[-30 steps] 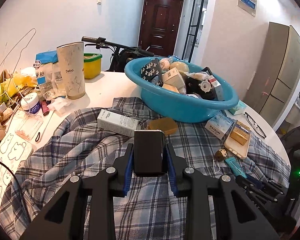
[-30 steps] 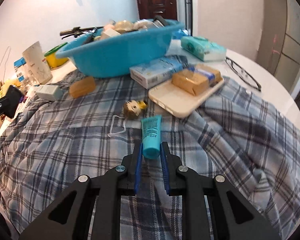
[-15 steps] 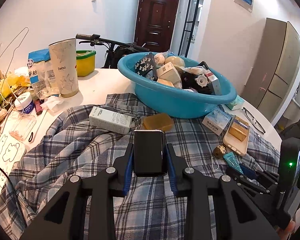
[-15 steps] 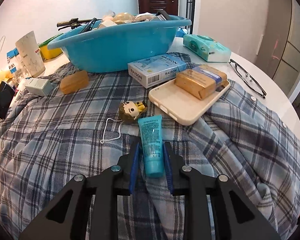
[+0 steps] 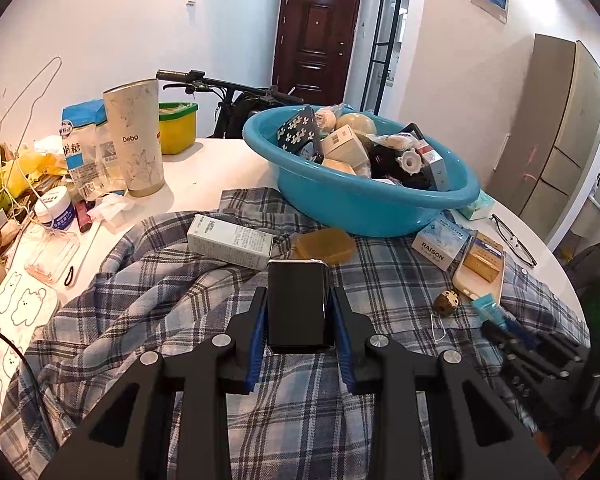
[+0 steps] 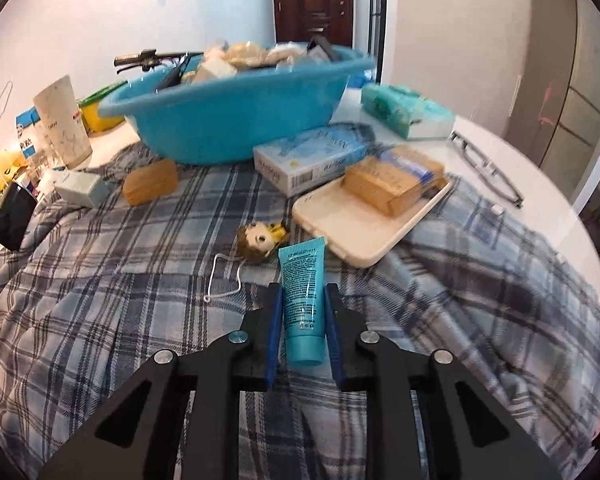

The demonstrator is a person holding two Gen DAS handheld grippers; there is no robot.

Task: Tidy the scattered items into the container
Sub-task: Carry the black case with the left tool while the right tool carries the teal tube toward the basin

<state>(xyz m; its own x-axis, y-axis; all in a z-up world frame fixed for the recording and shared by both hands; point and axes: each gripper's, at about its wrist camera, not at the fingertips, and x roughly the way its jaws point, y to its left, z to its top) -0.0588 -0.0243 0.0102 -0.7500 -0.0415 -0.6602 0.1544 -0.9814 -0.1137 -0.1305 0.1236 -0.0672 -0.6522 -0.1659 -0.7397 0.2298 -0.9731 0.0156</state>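
My left gripper [image 5: 299,294] is shut on a glossy black box [image 5: 296,312], held above the plaid shirt [image 5: 148,312]. Beyond it stands the blue basin [image 5: 360,208], heaped with several items. My right gripper [image 6: 303,290] has a teal tube [image 6: 302,268] lengthwise between its blue pads. Its jaws are closing on the tube, whose cap end points back at me. In the left wrist view the right gripper [image 5: 496,326] sits low at the right with the tube [image 5: 485,303]. From the right wrist the basin [image 6: 236,120] is straight ahead.
On the shirt lie a white box [image 5: 230,242], an amber soap bar [image 5: 326,245], a RAISON box [image 5: 440,240], a phone case [image 6: 364,228] bearing a brown packet, and a small toy [image 6: 260,240]. Glasses [image 6: 486,170], a tissue pack [image 6: 406,112] and a tall cup [image 5: 136,140] stand on the white table.
The teal tube now sits deeper between the right fingers than a second ago, and the right view has tilted a little. The left gripper still holds the black box in place.
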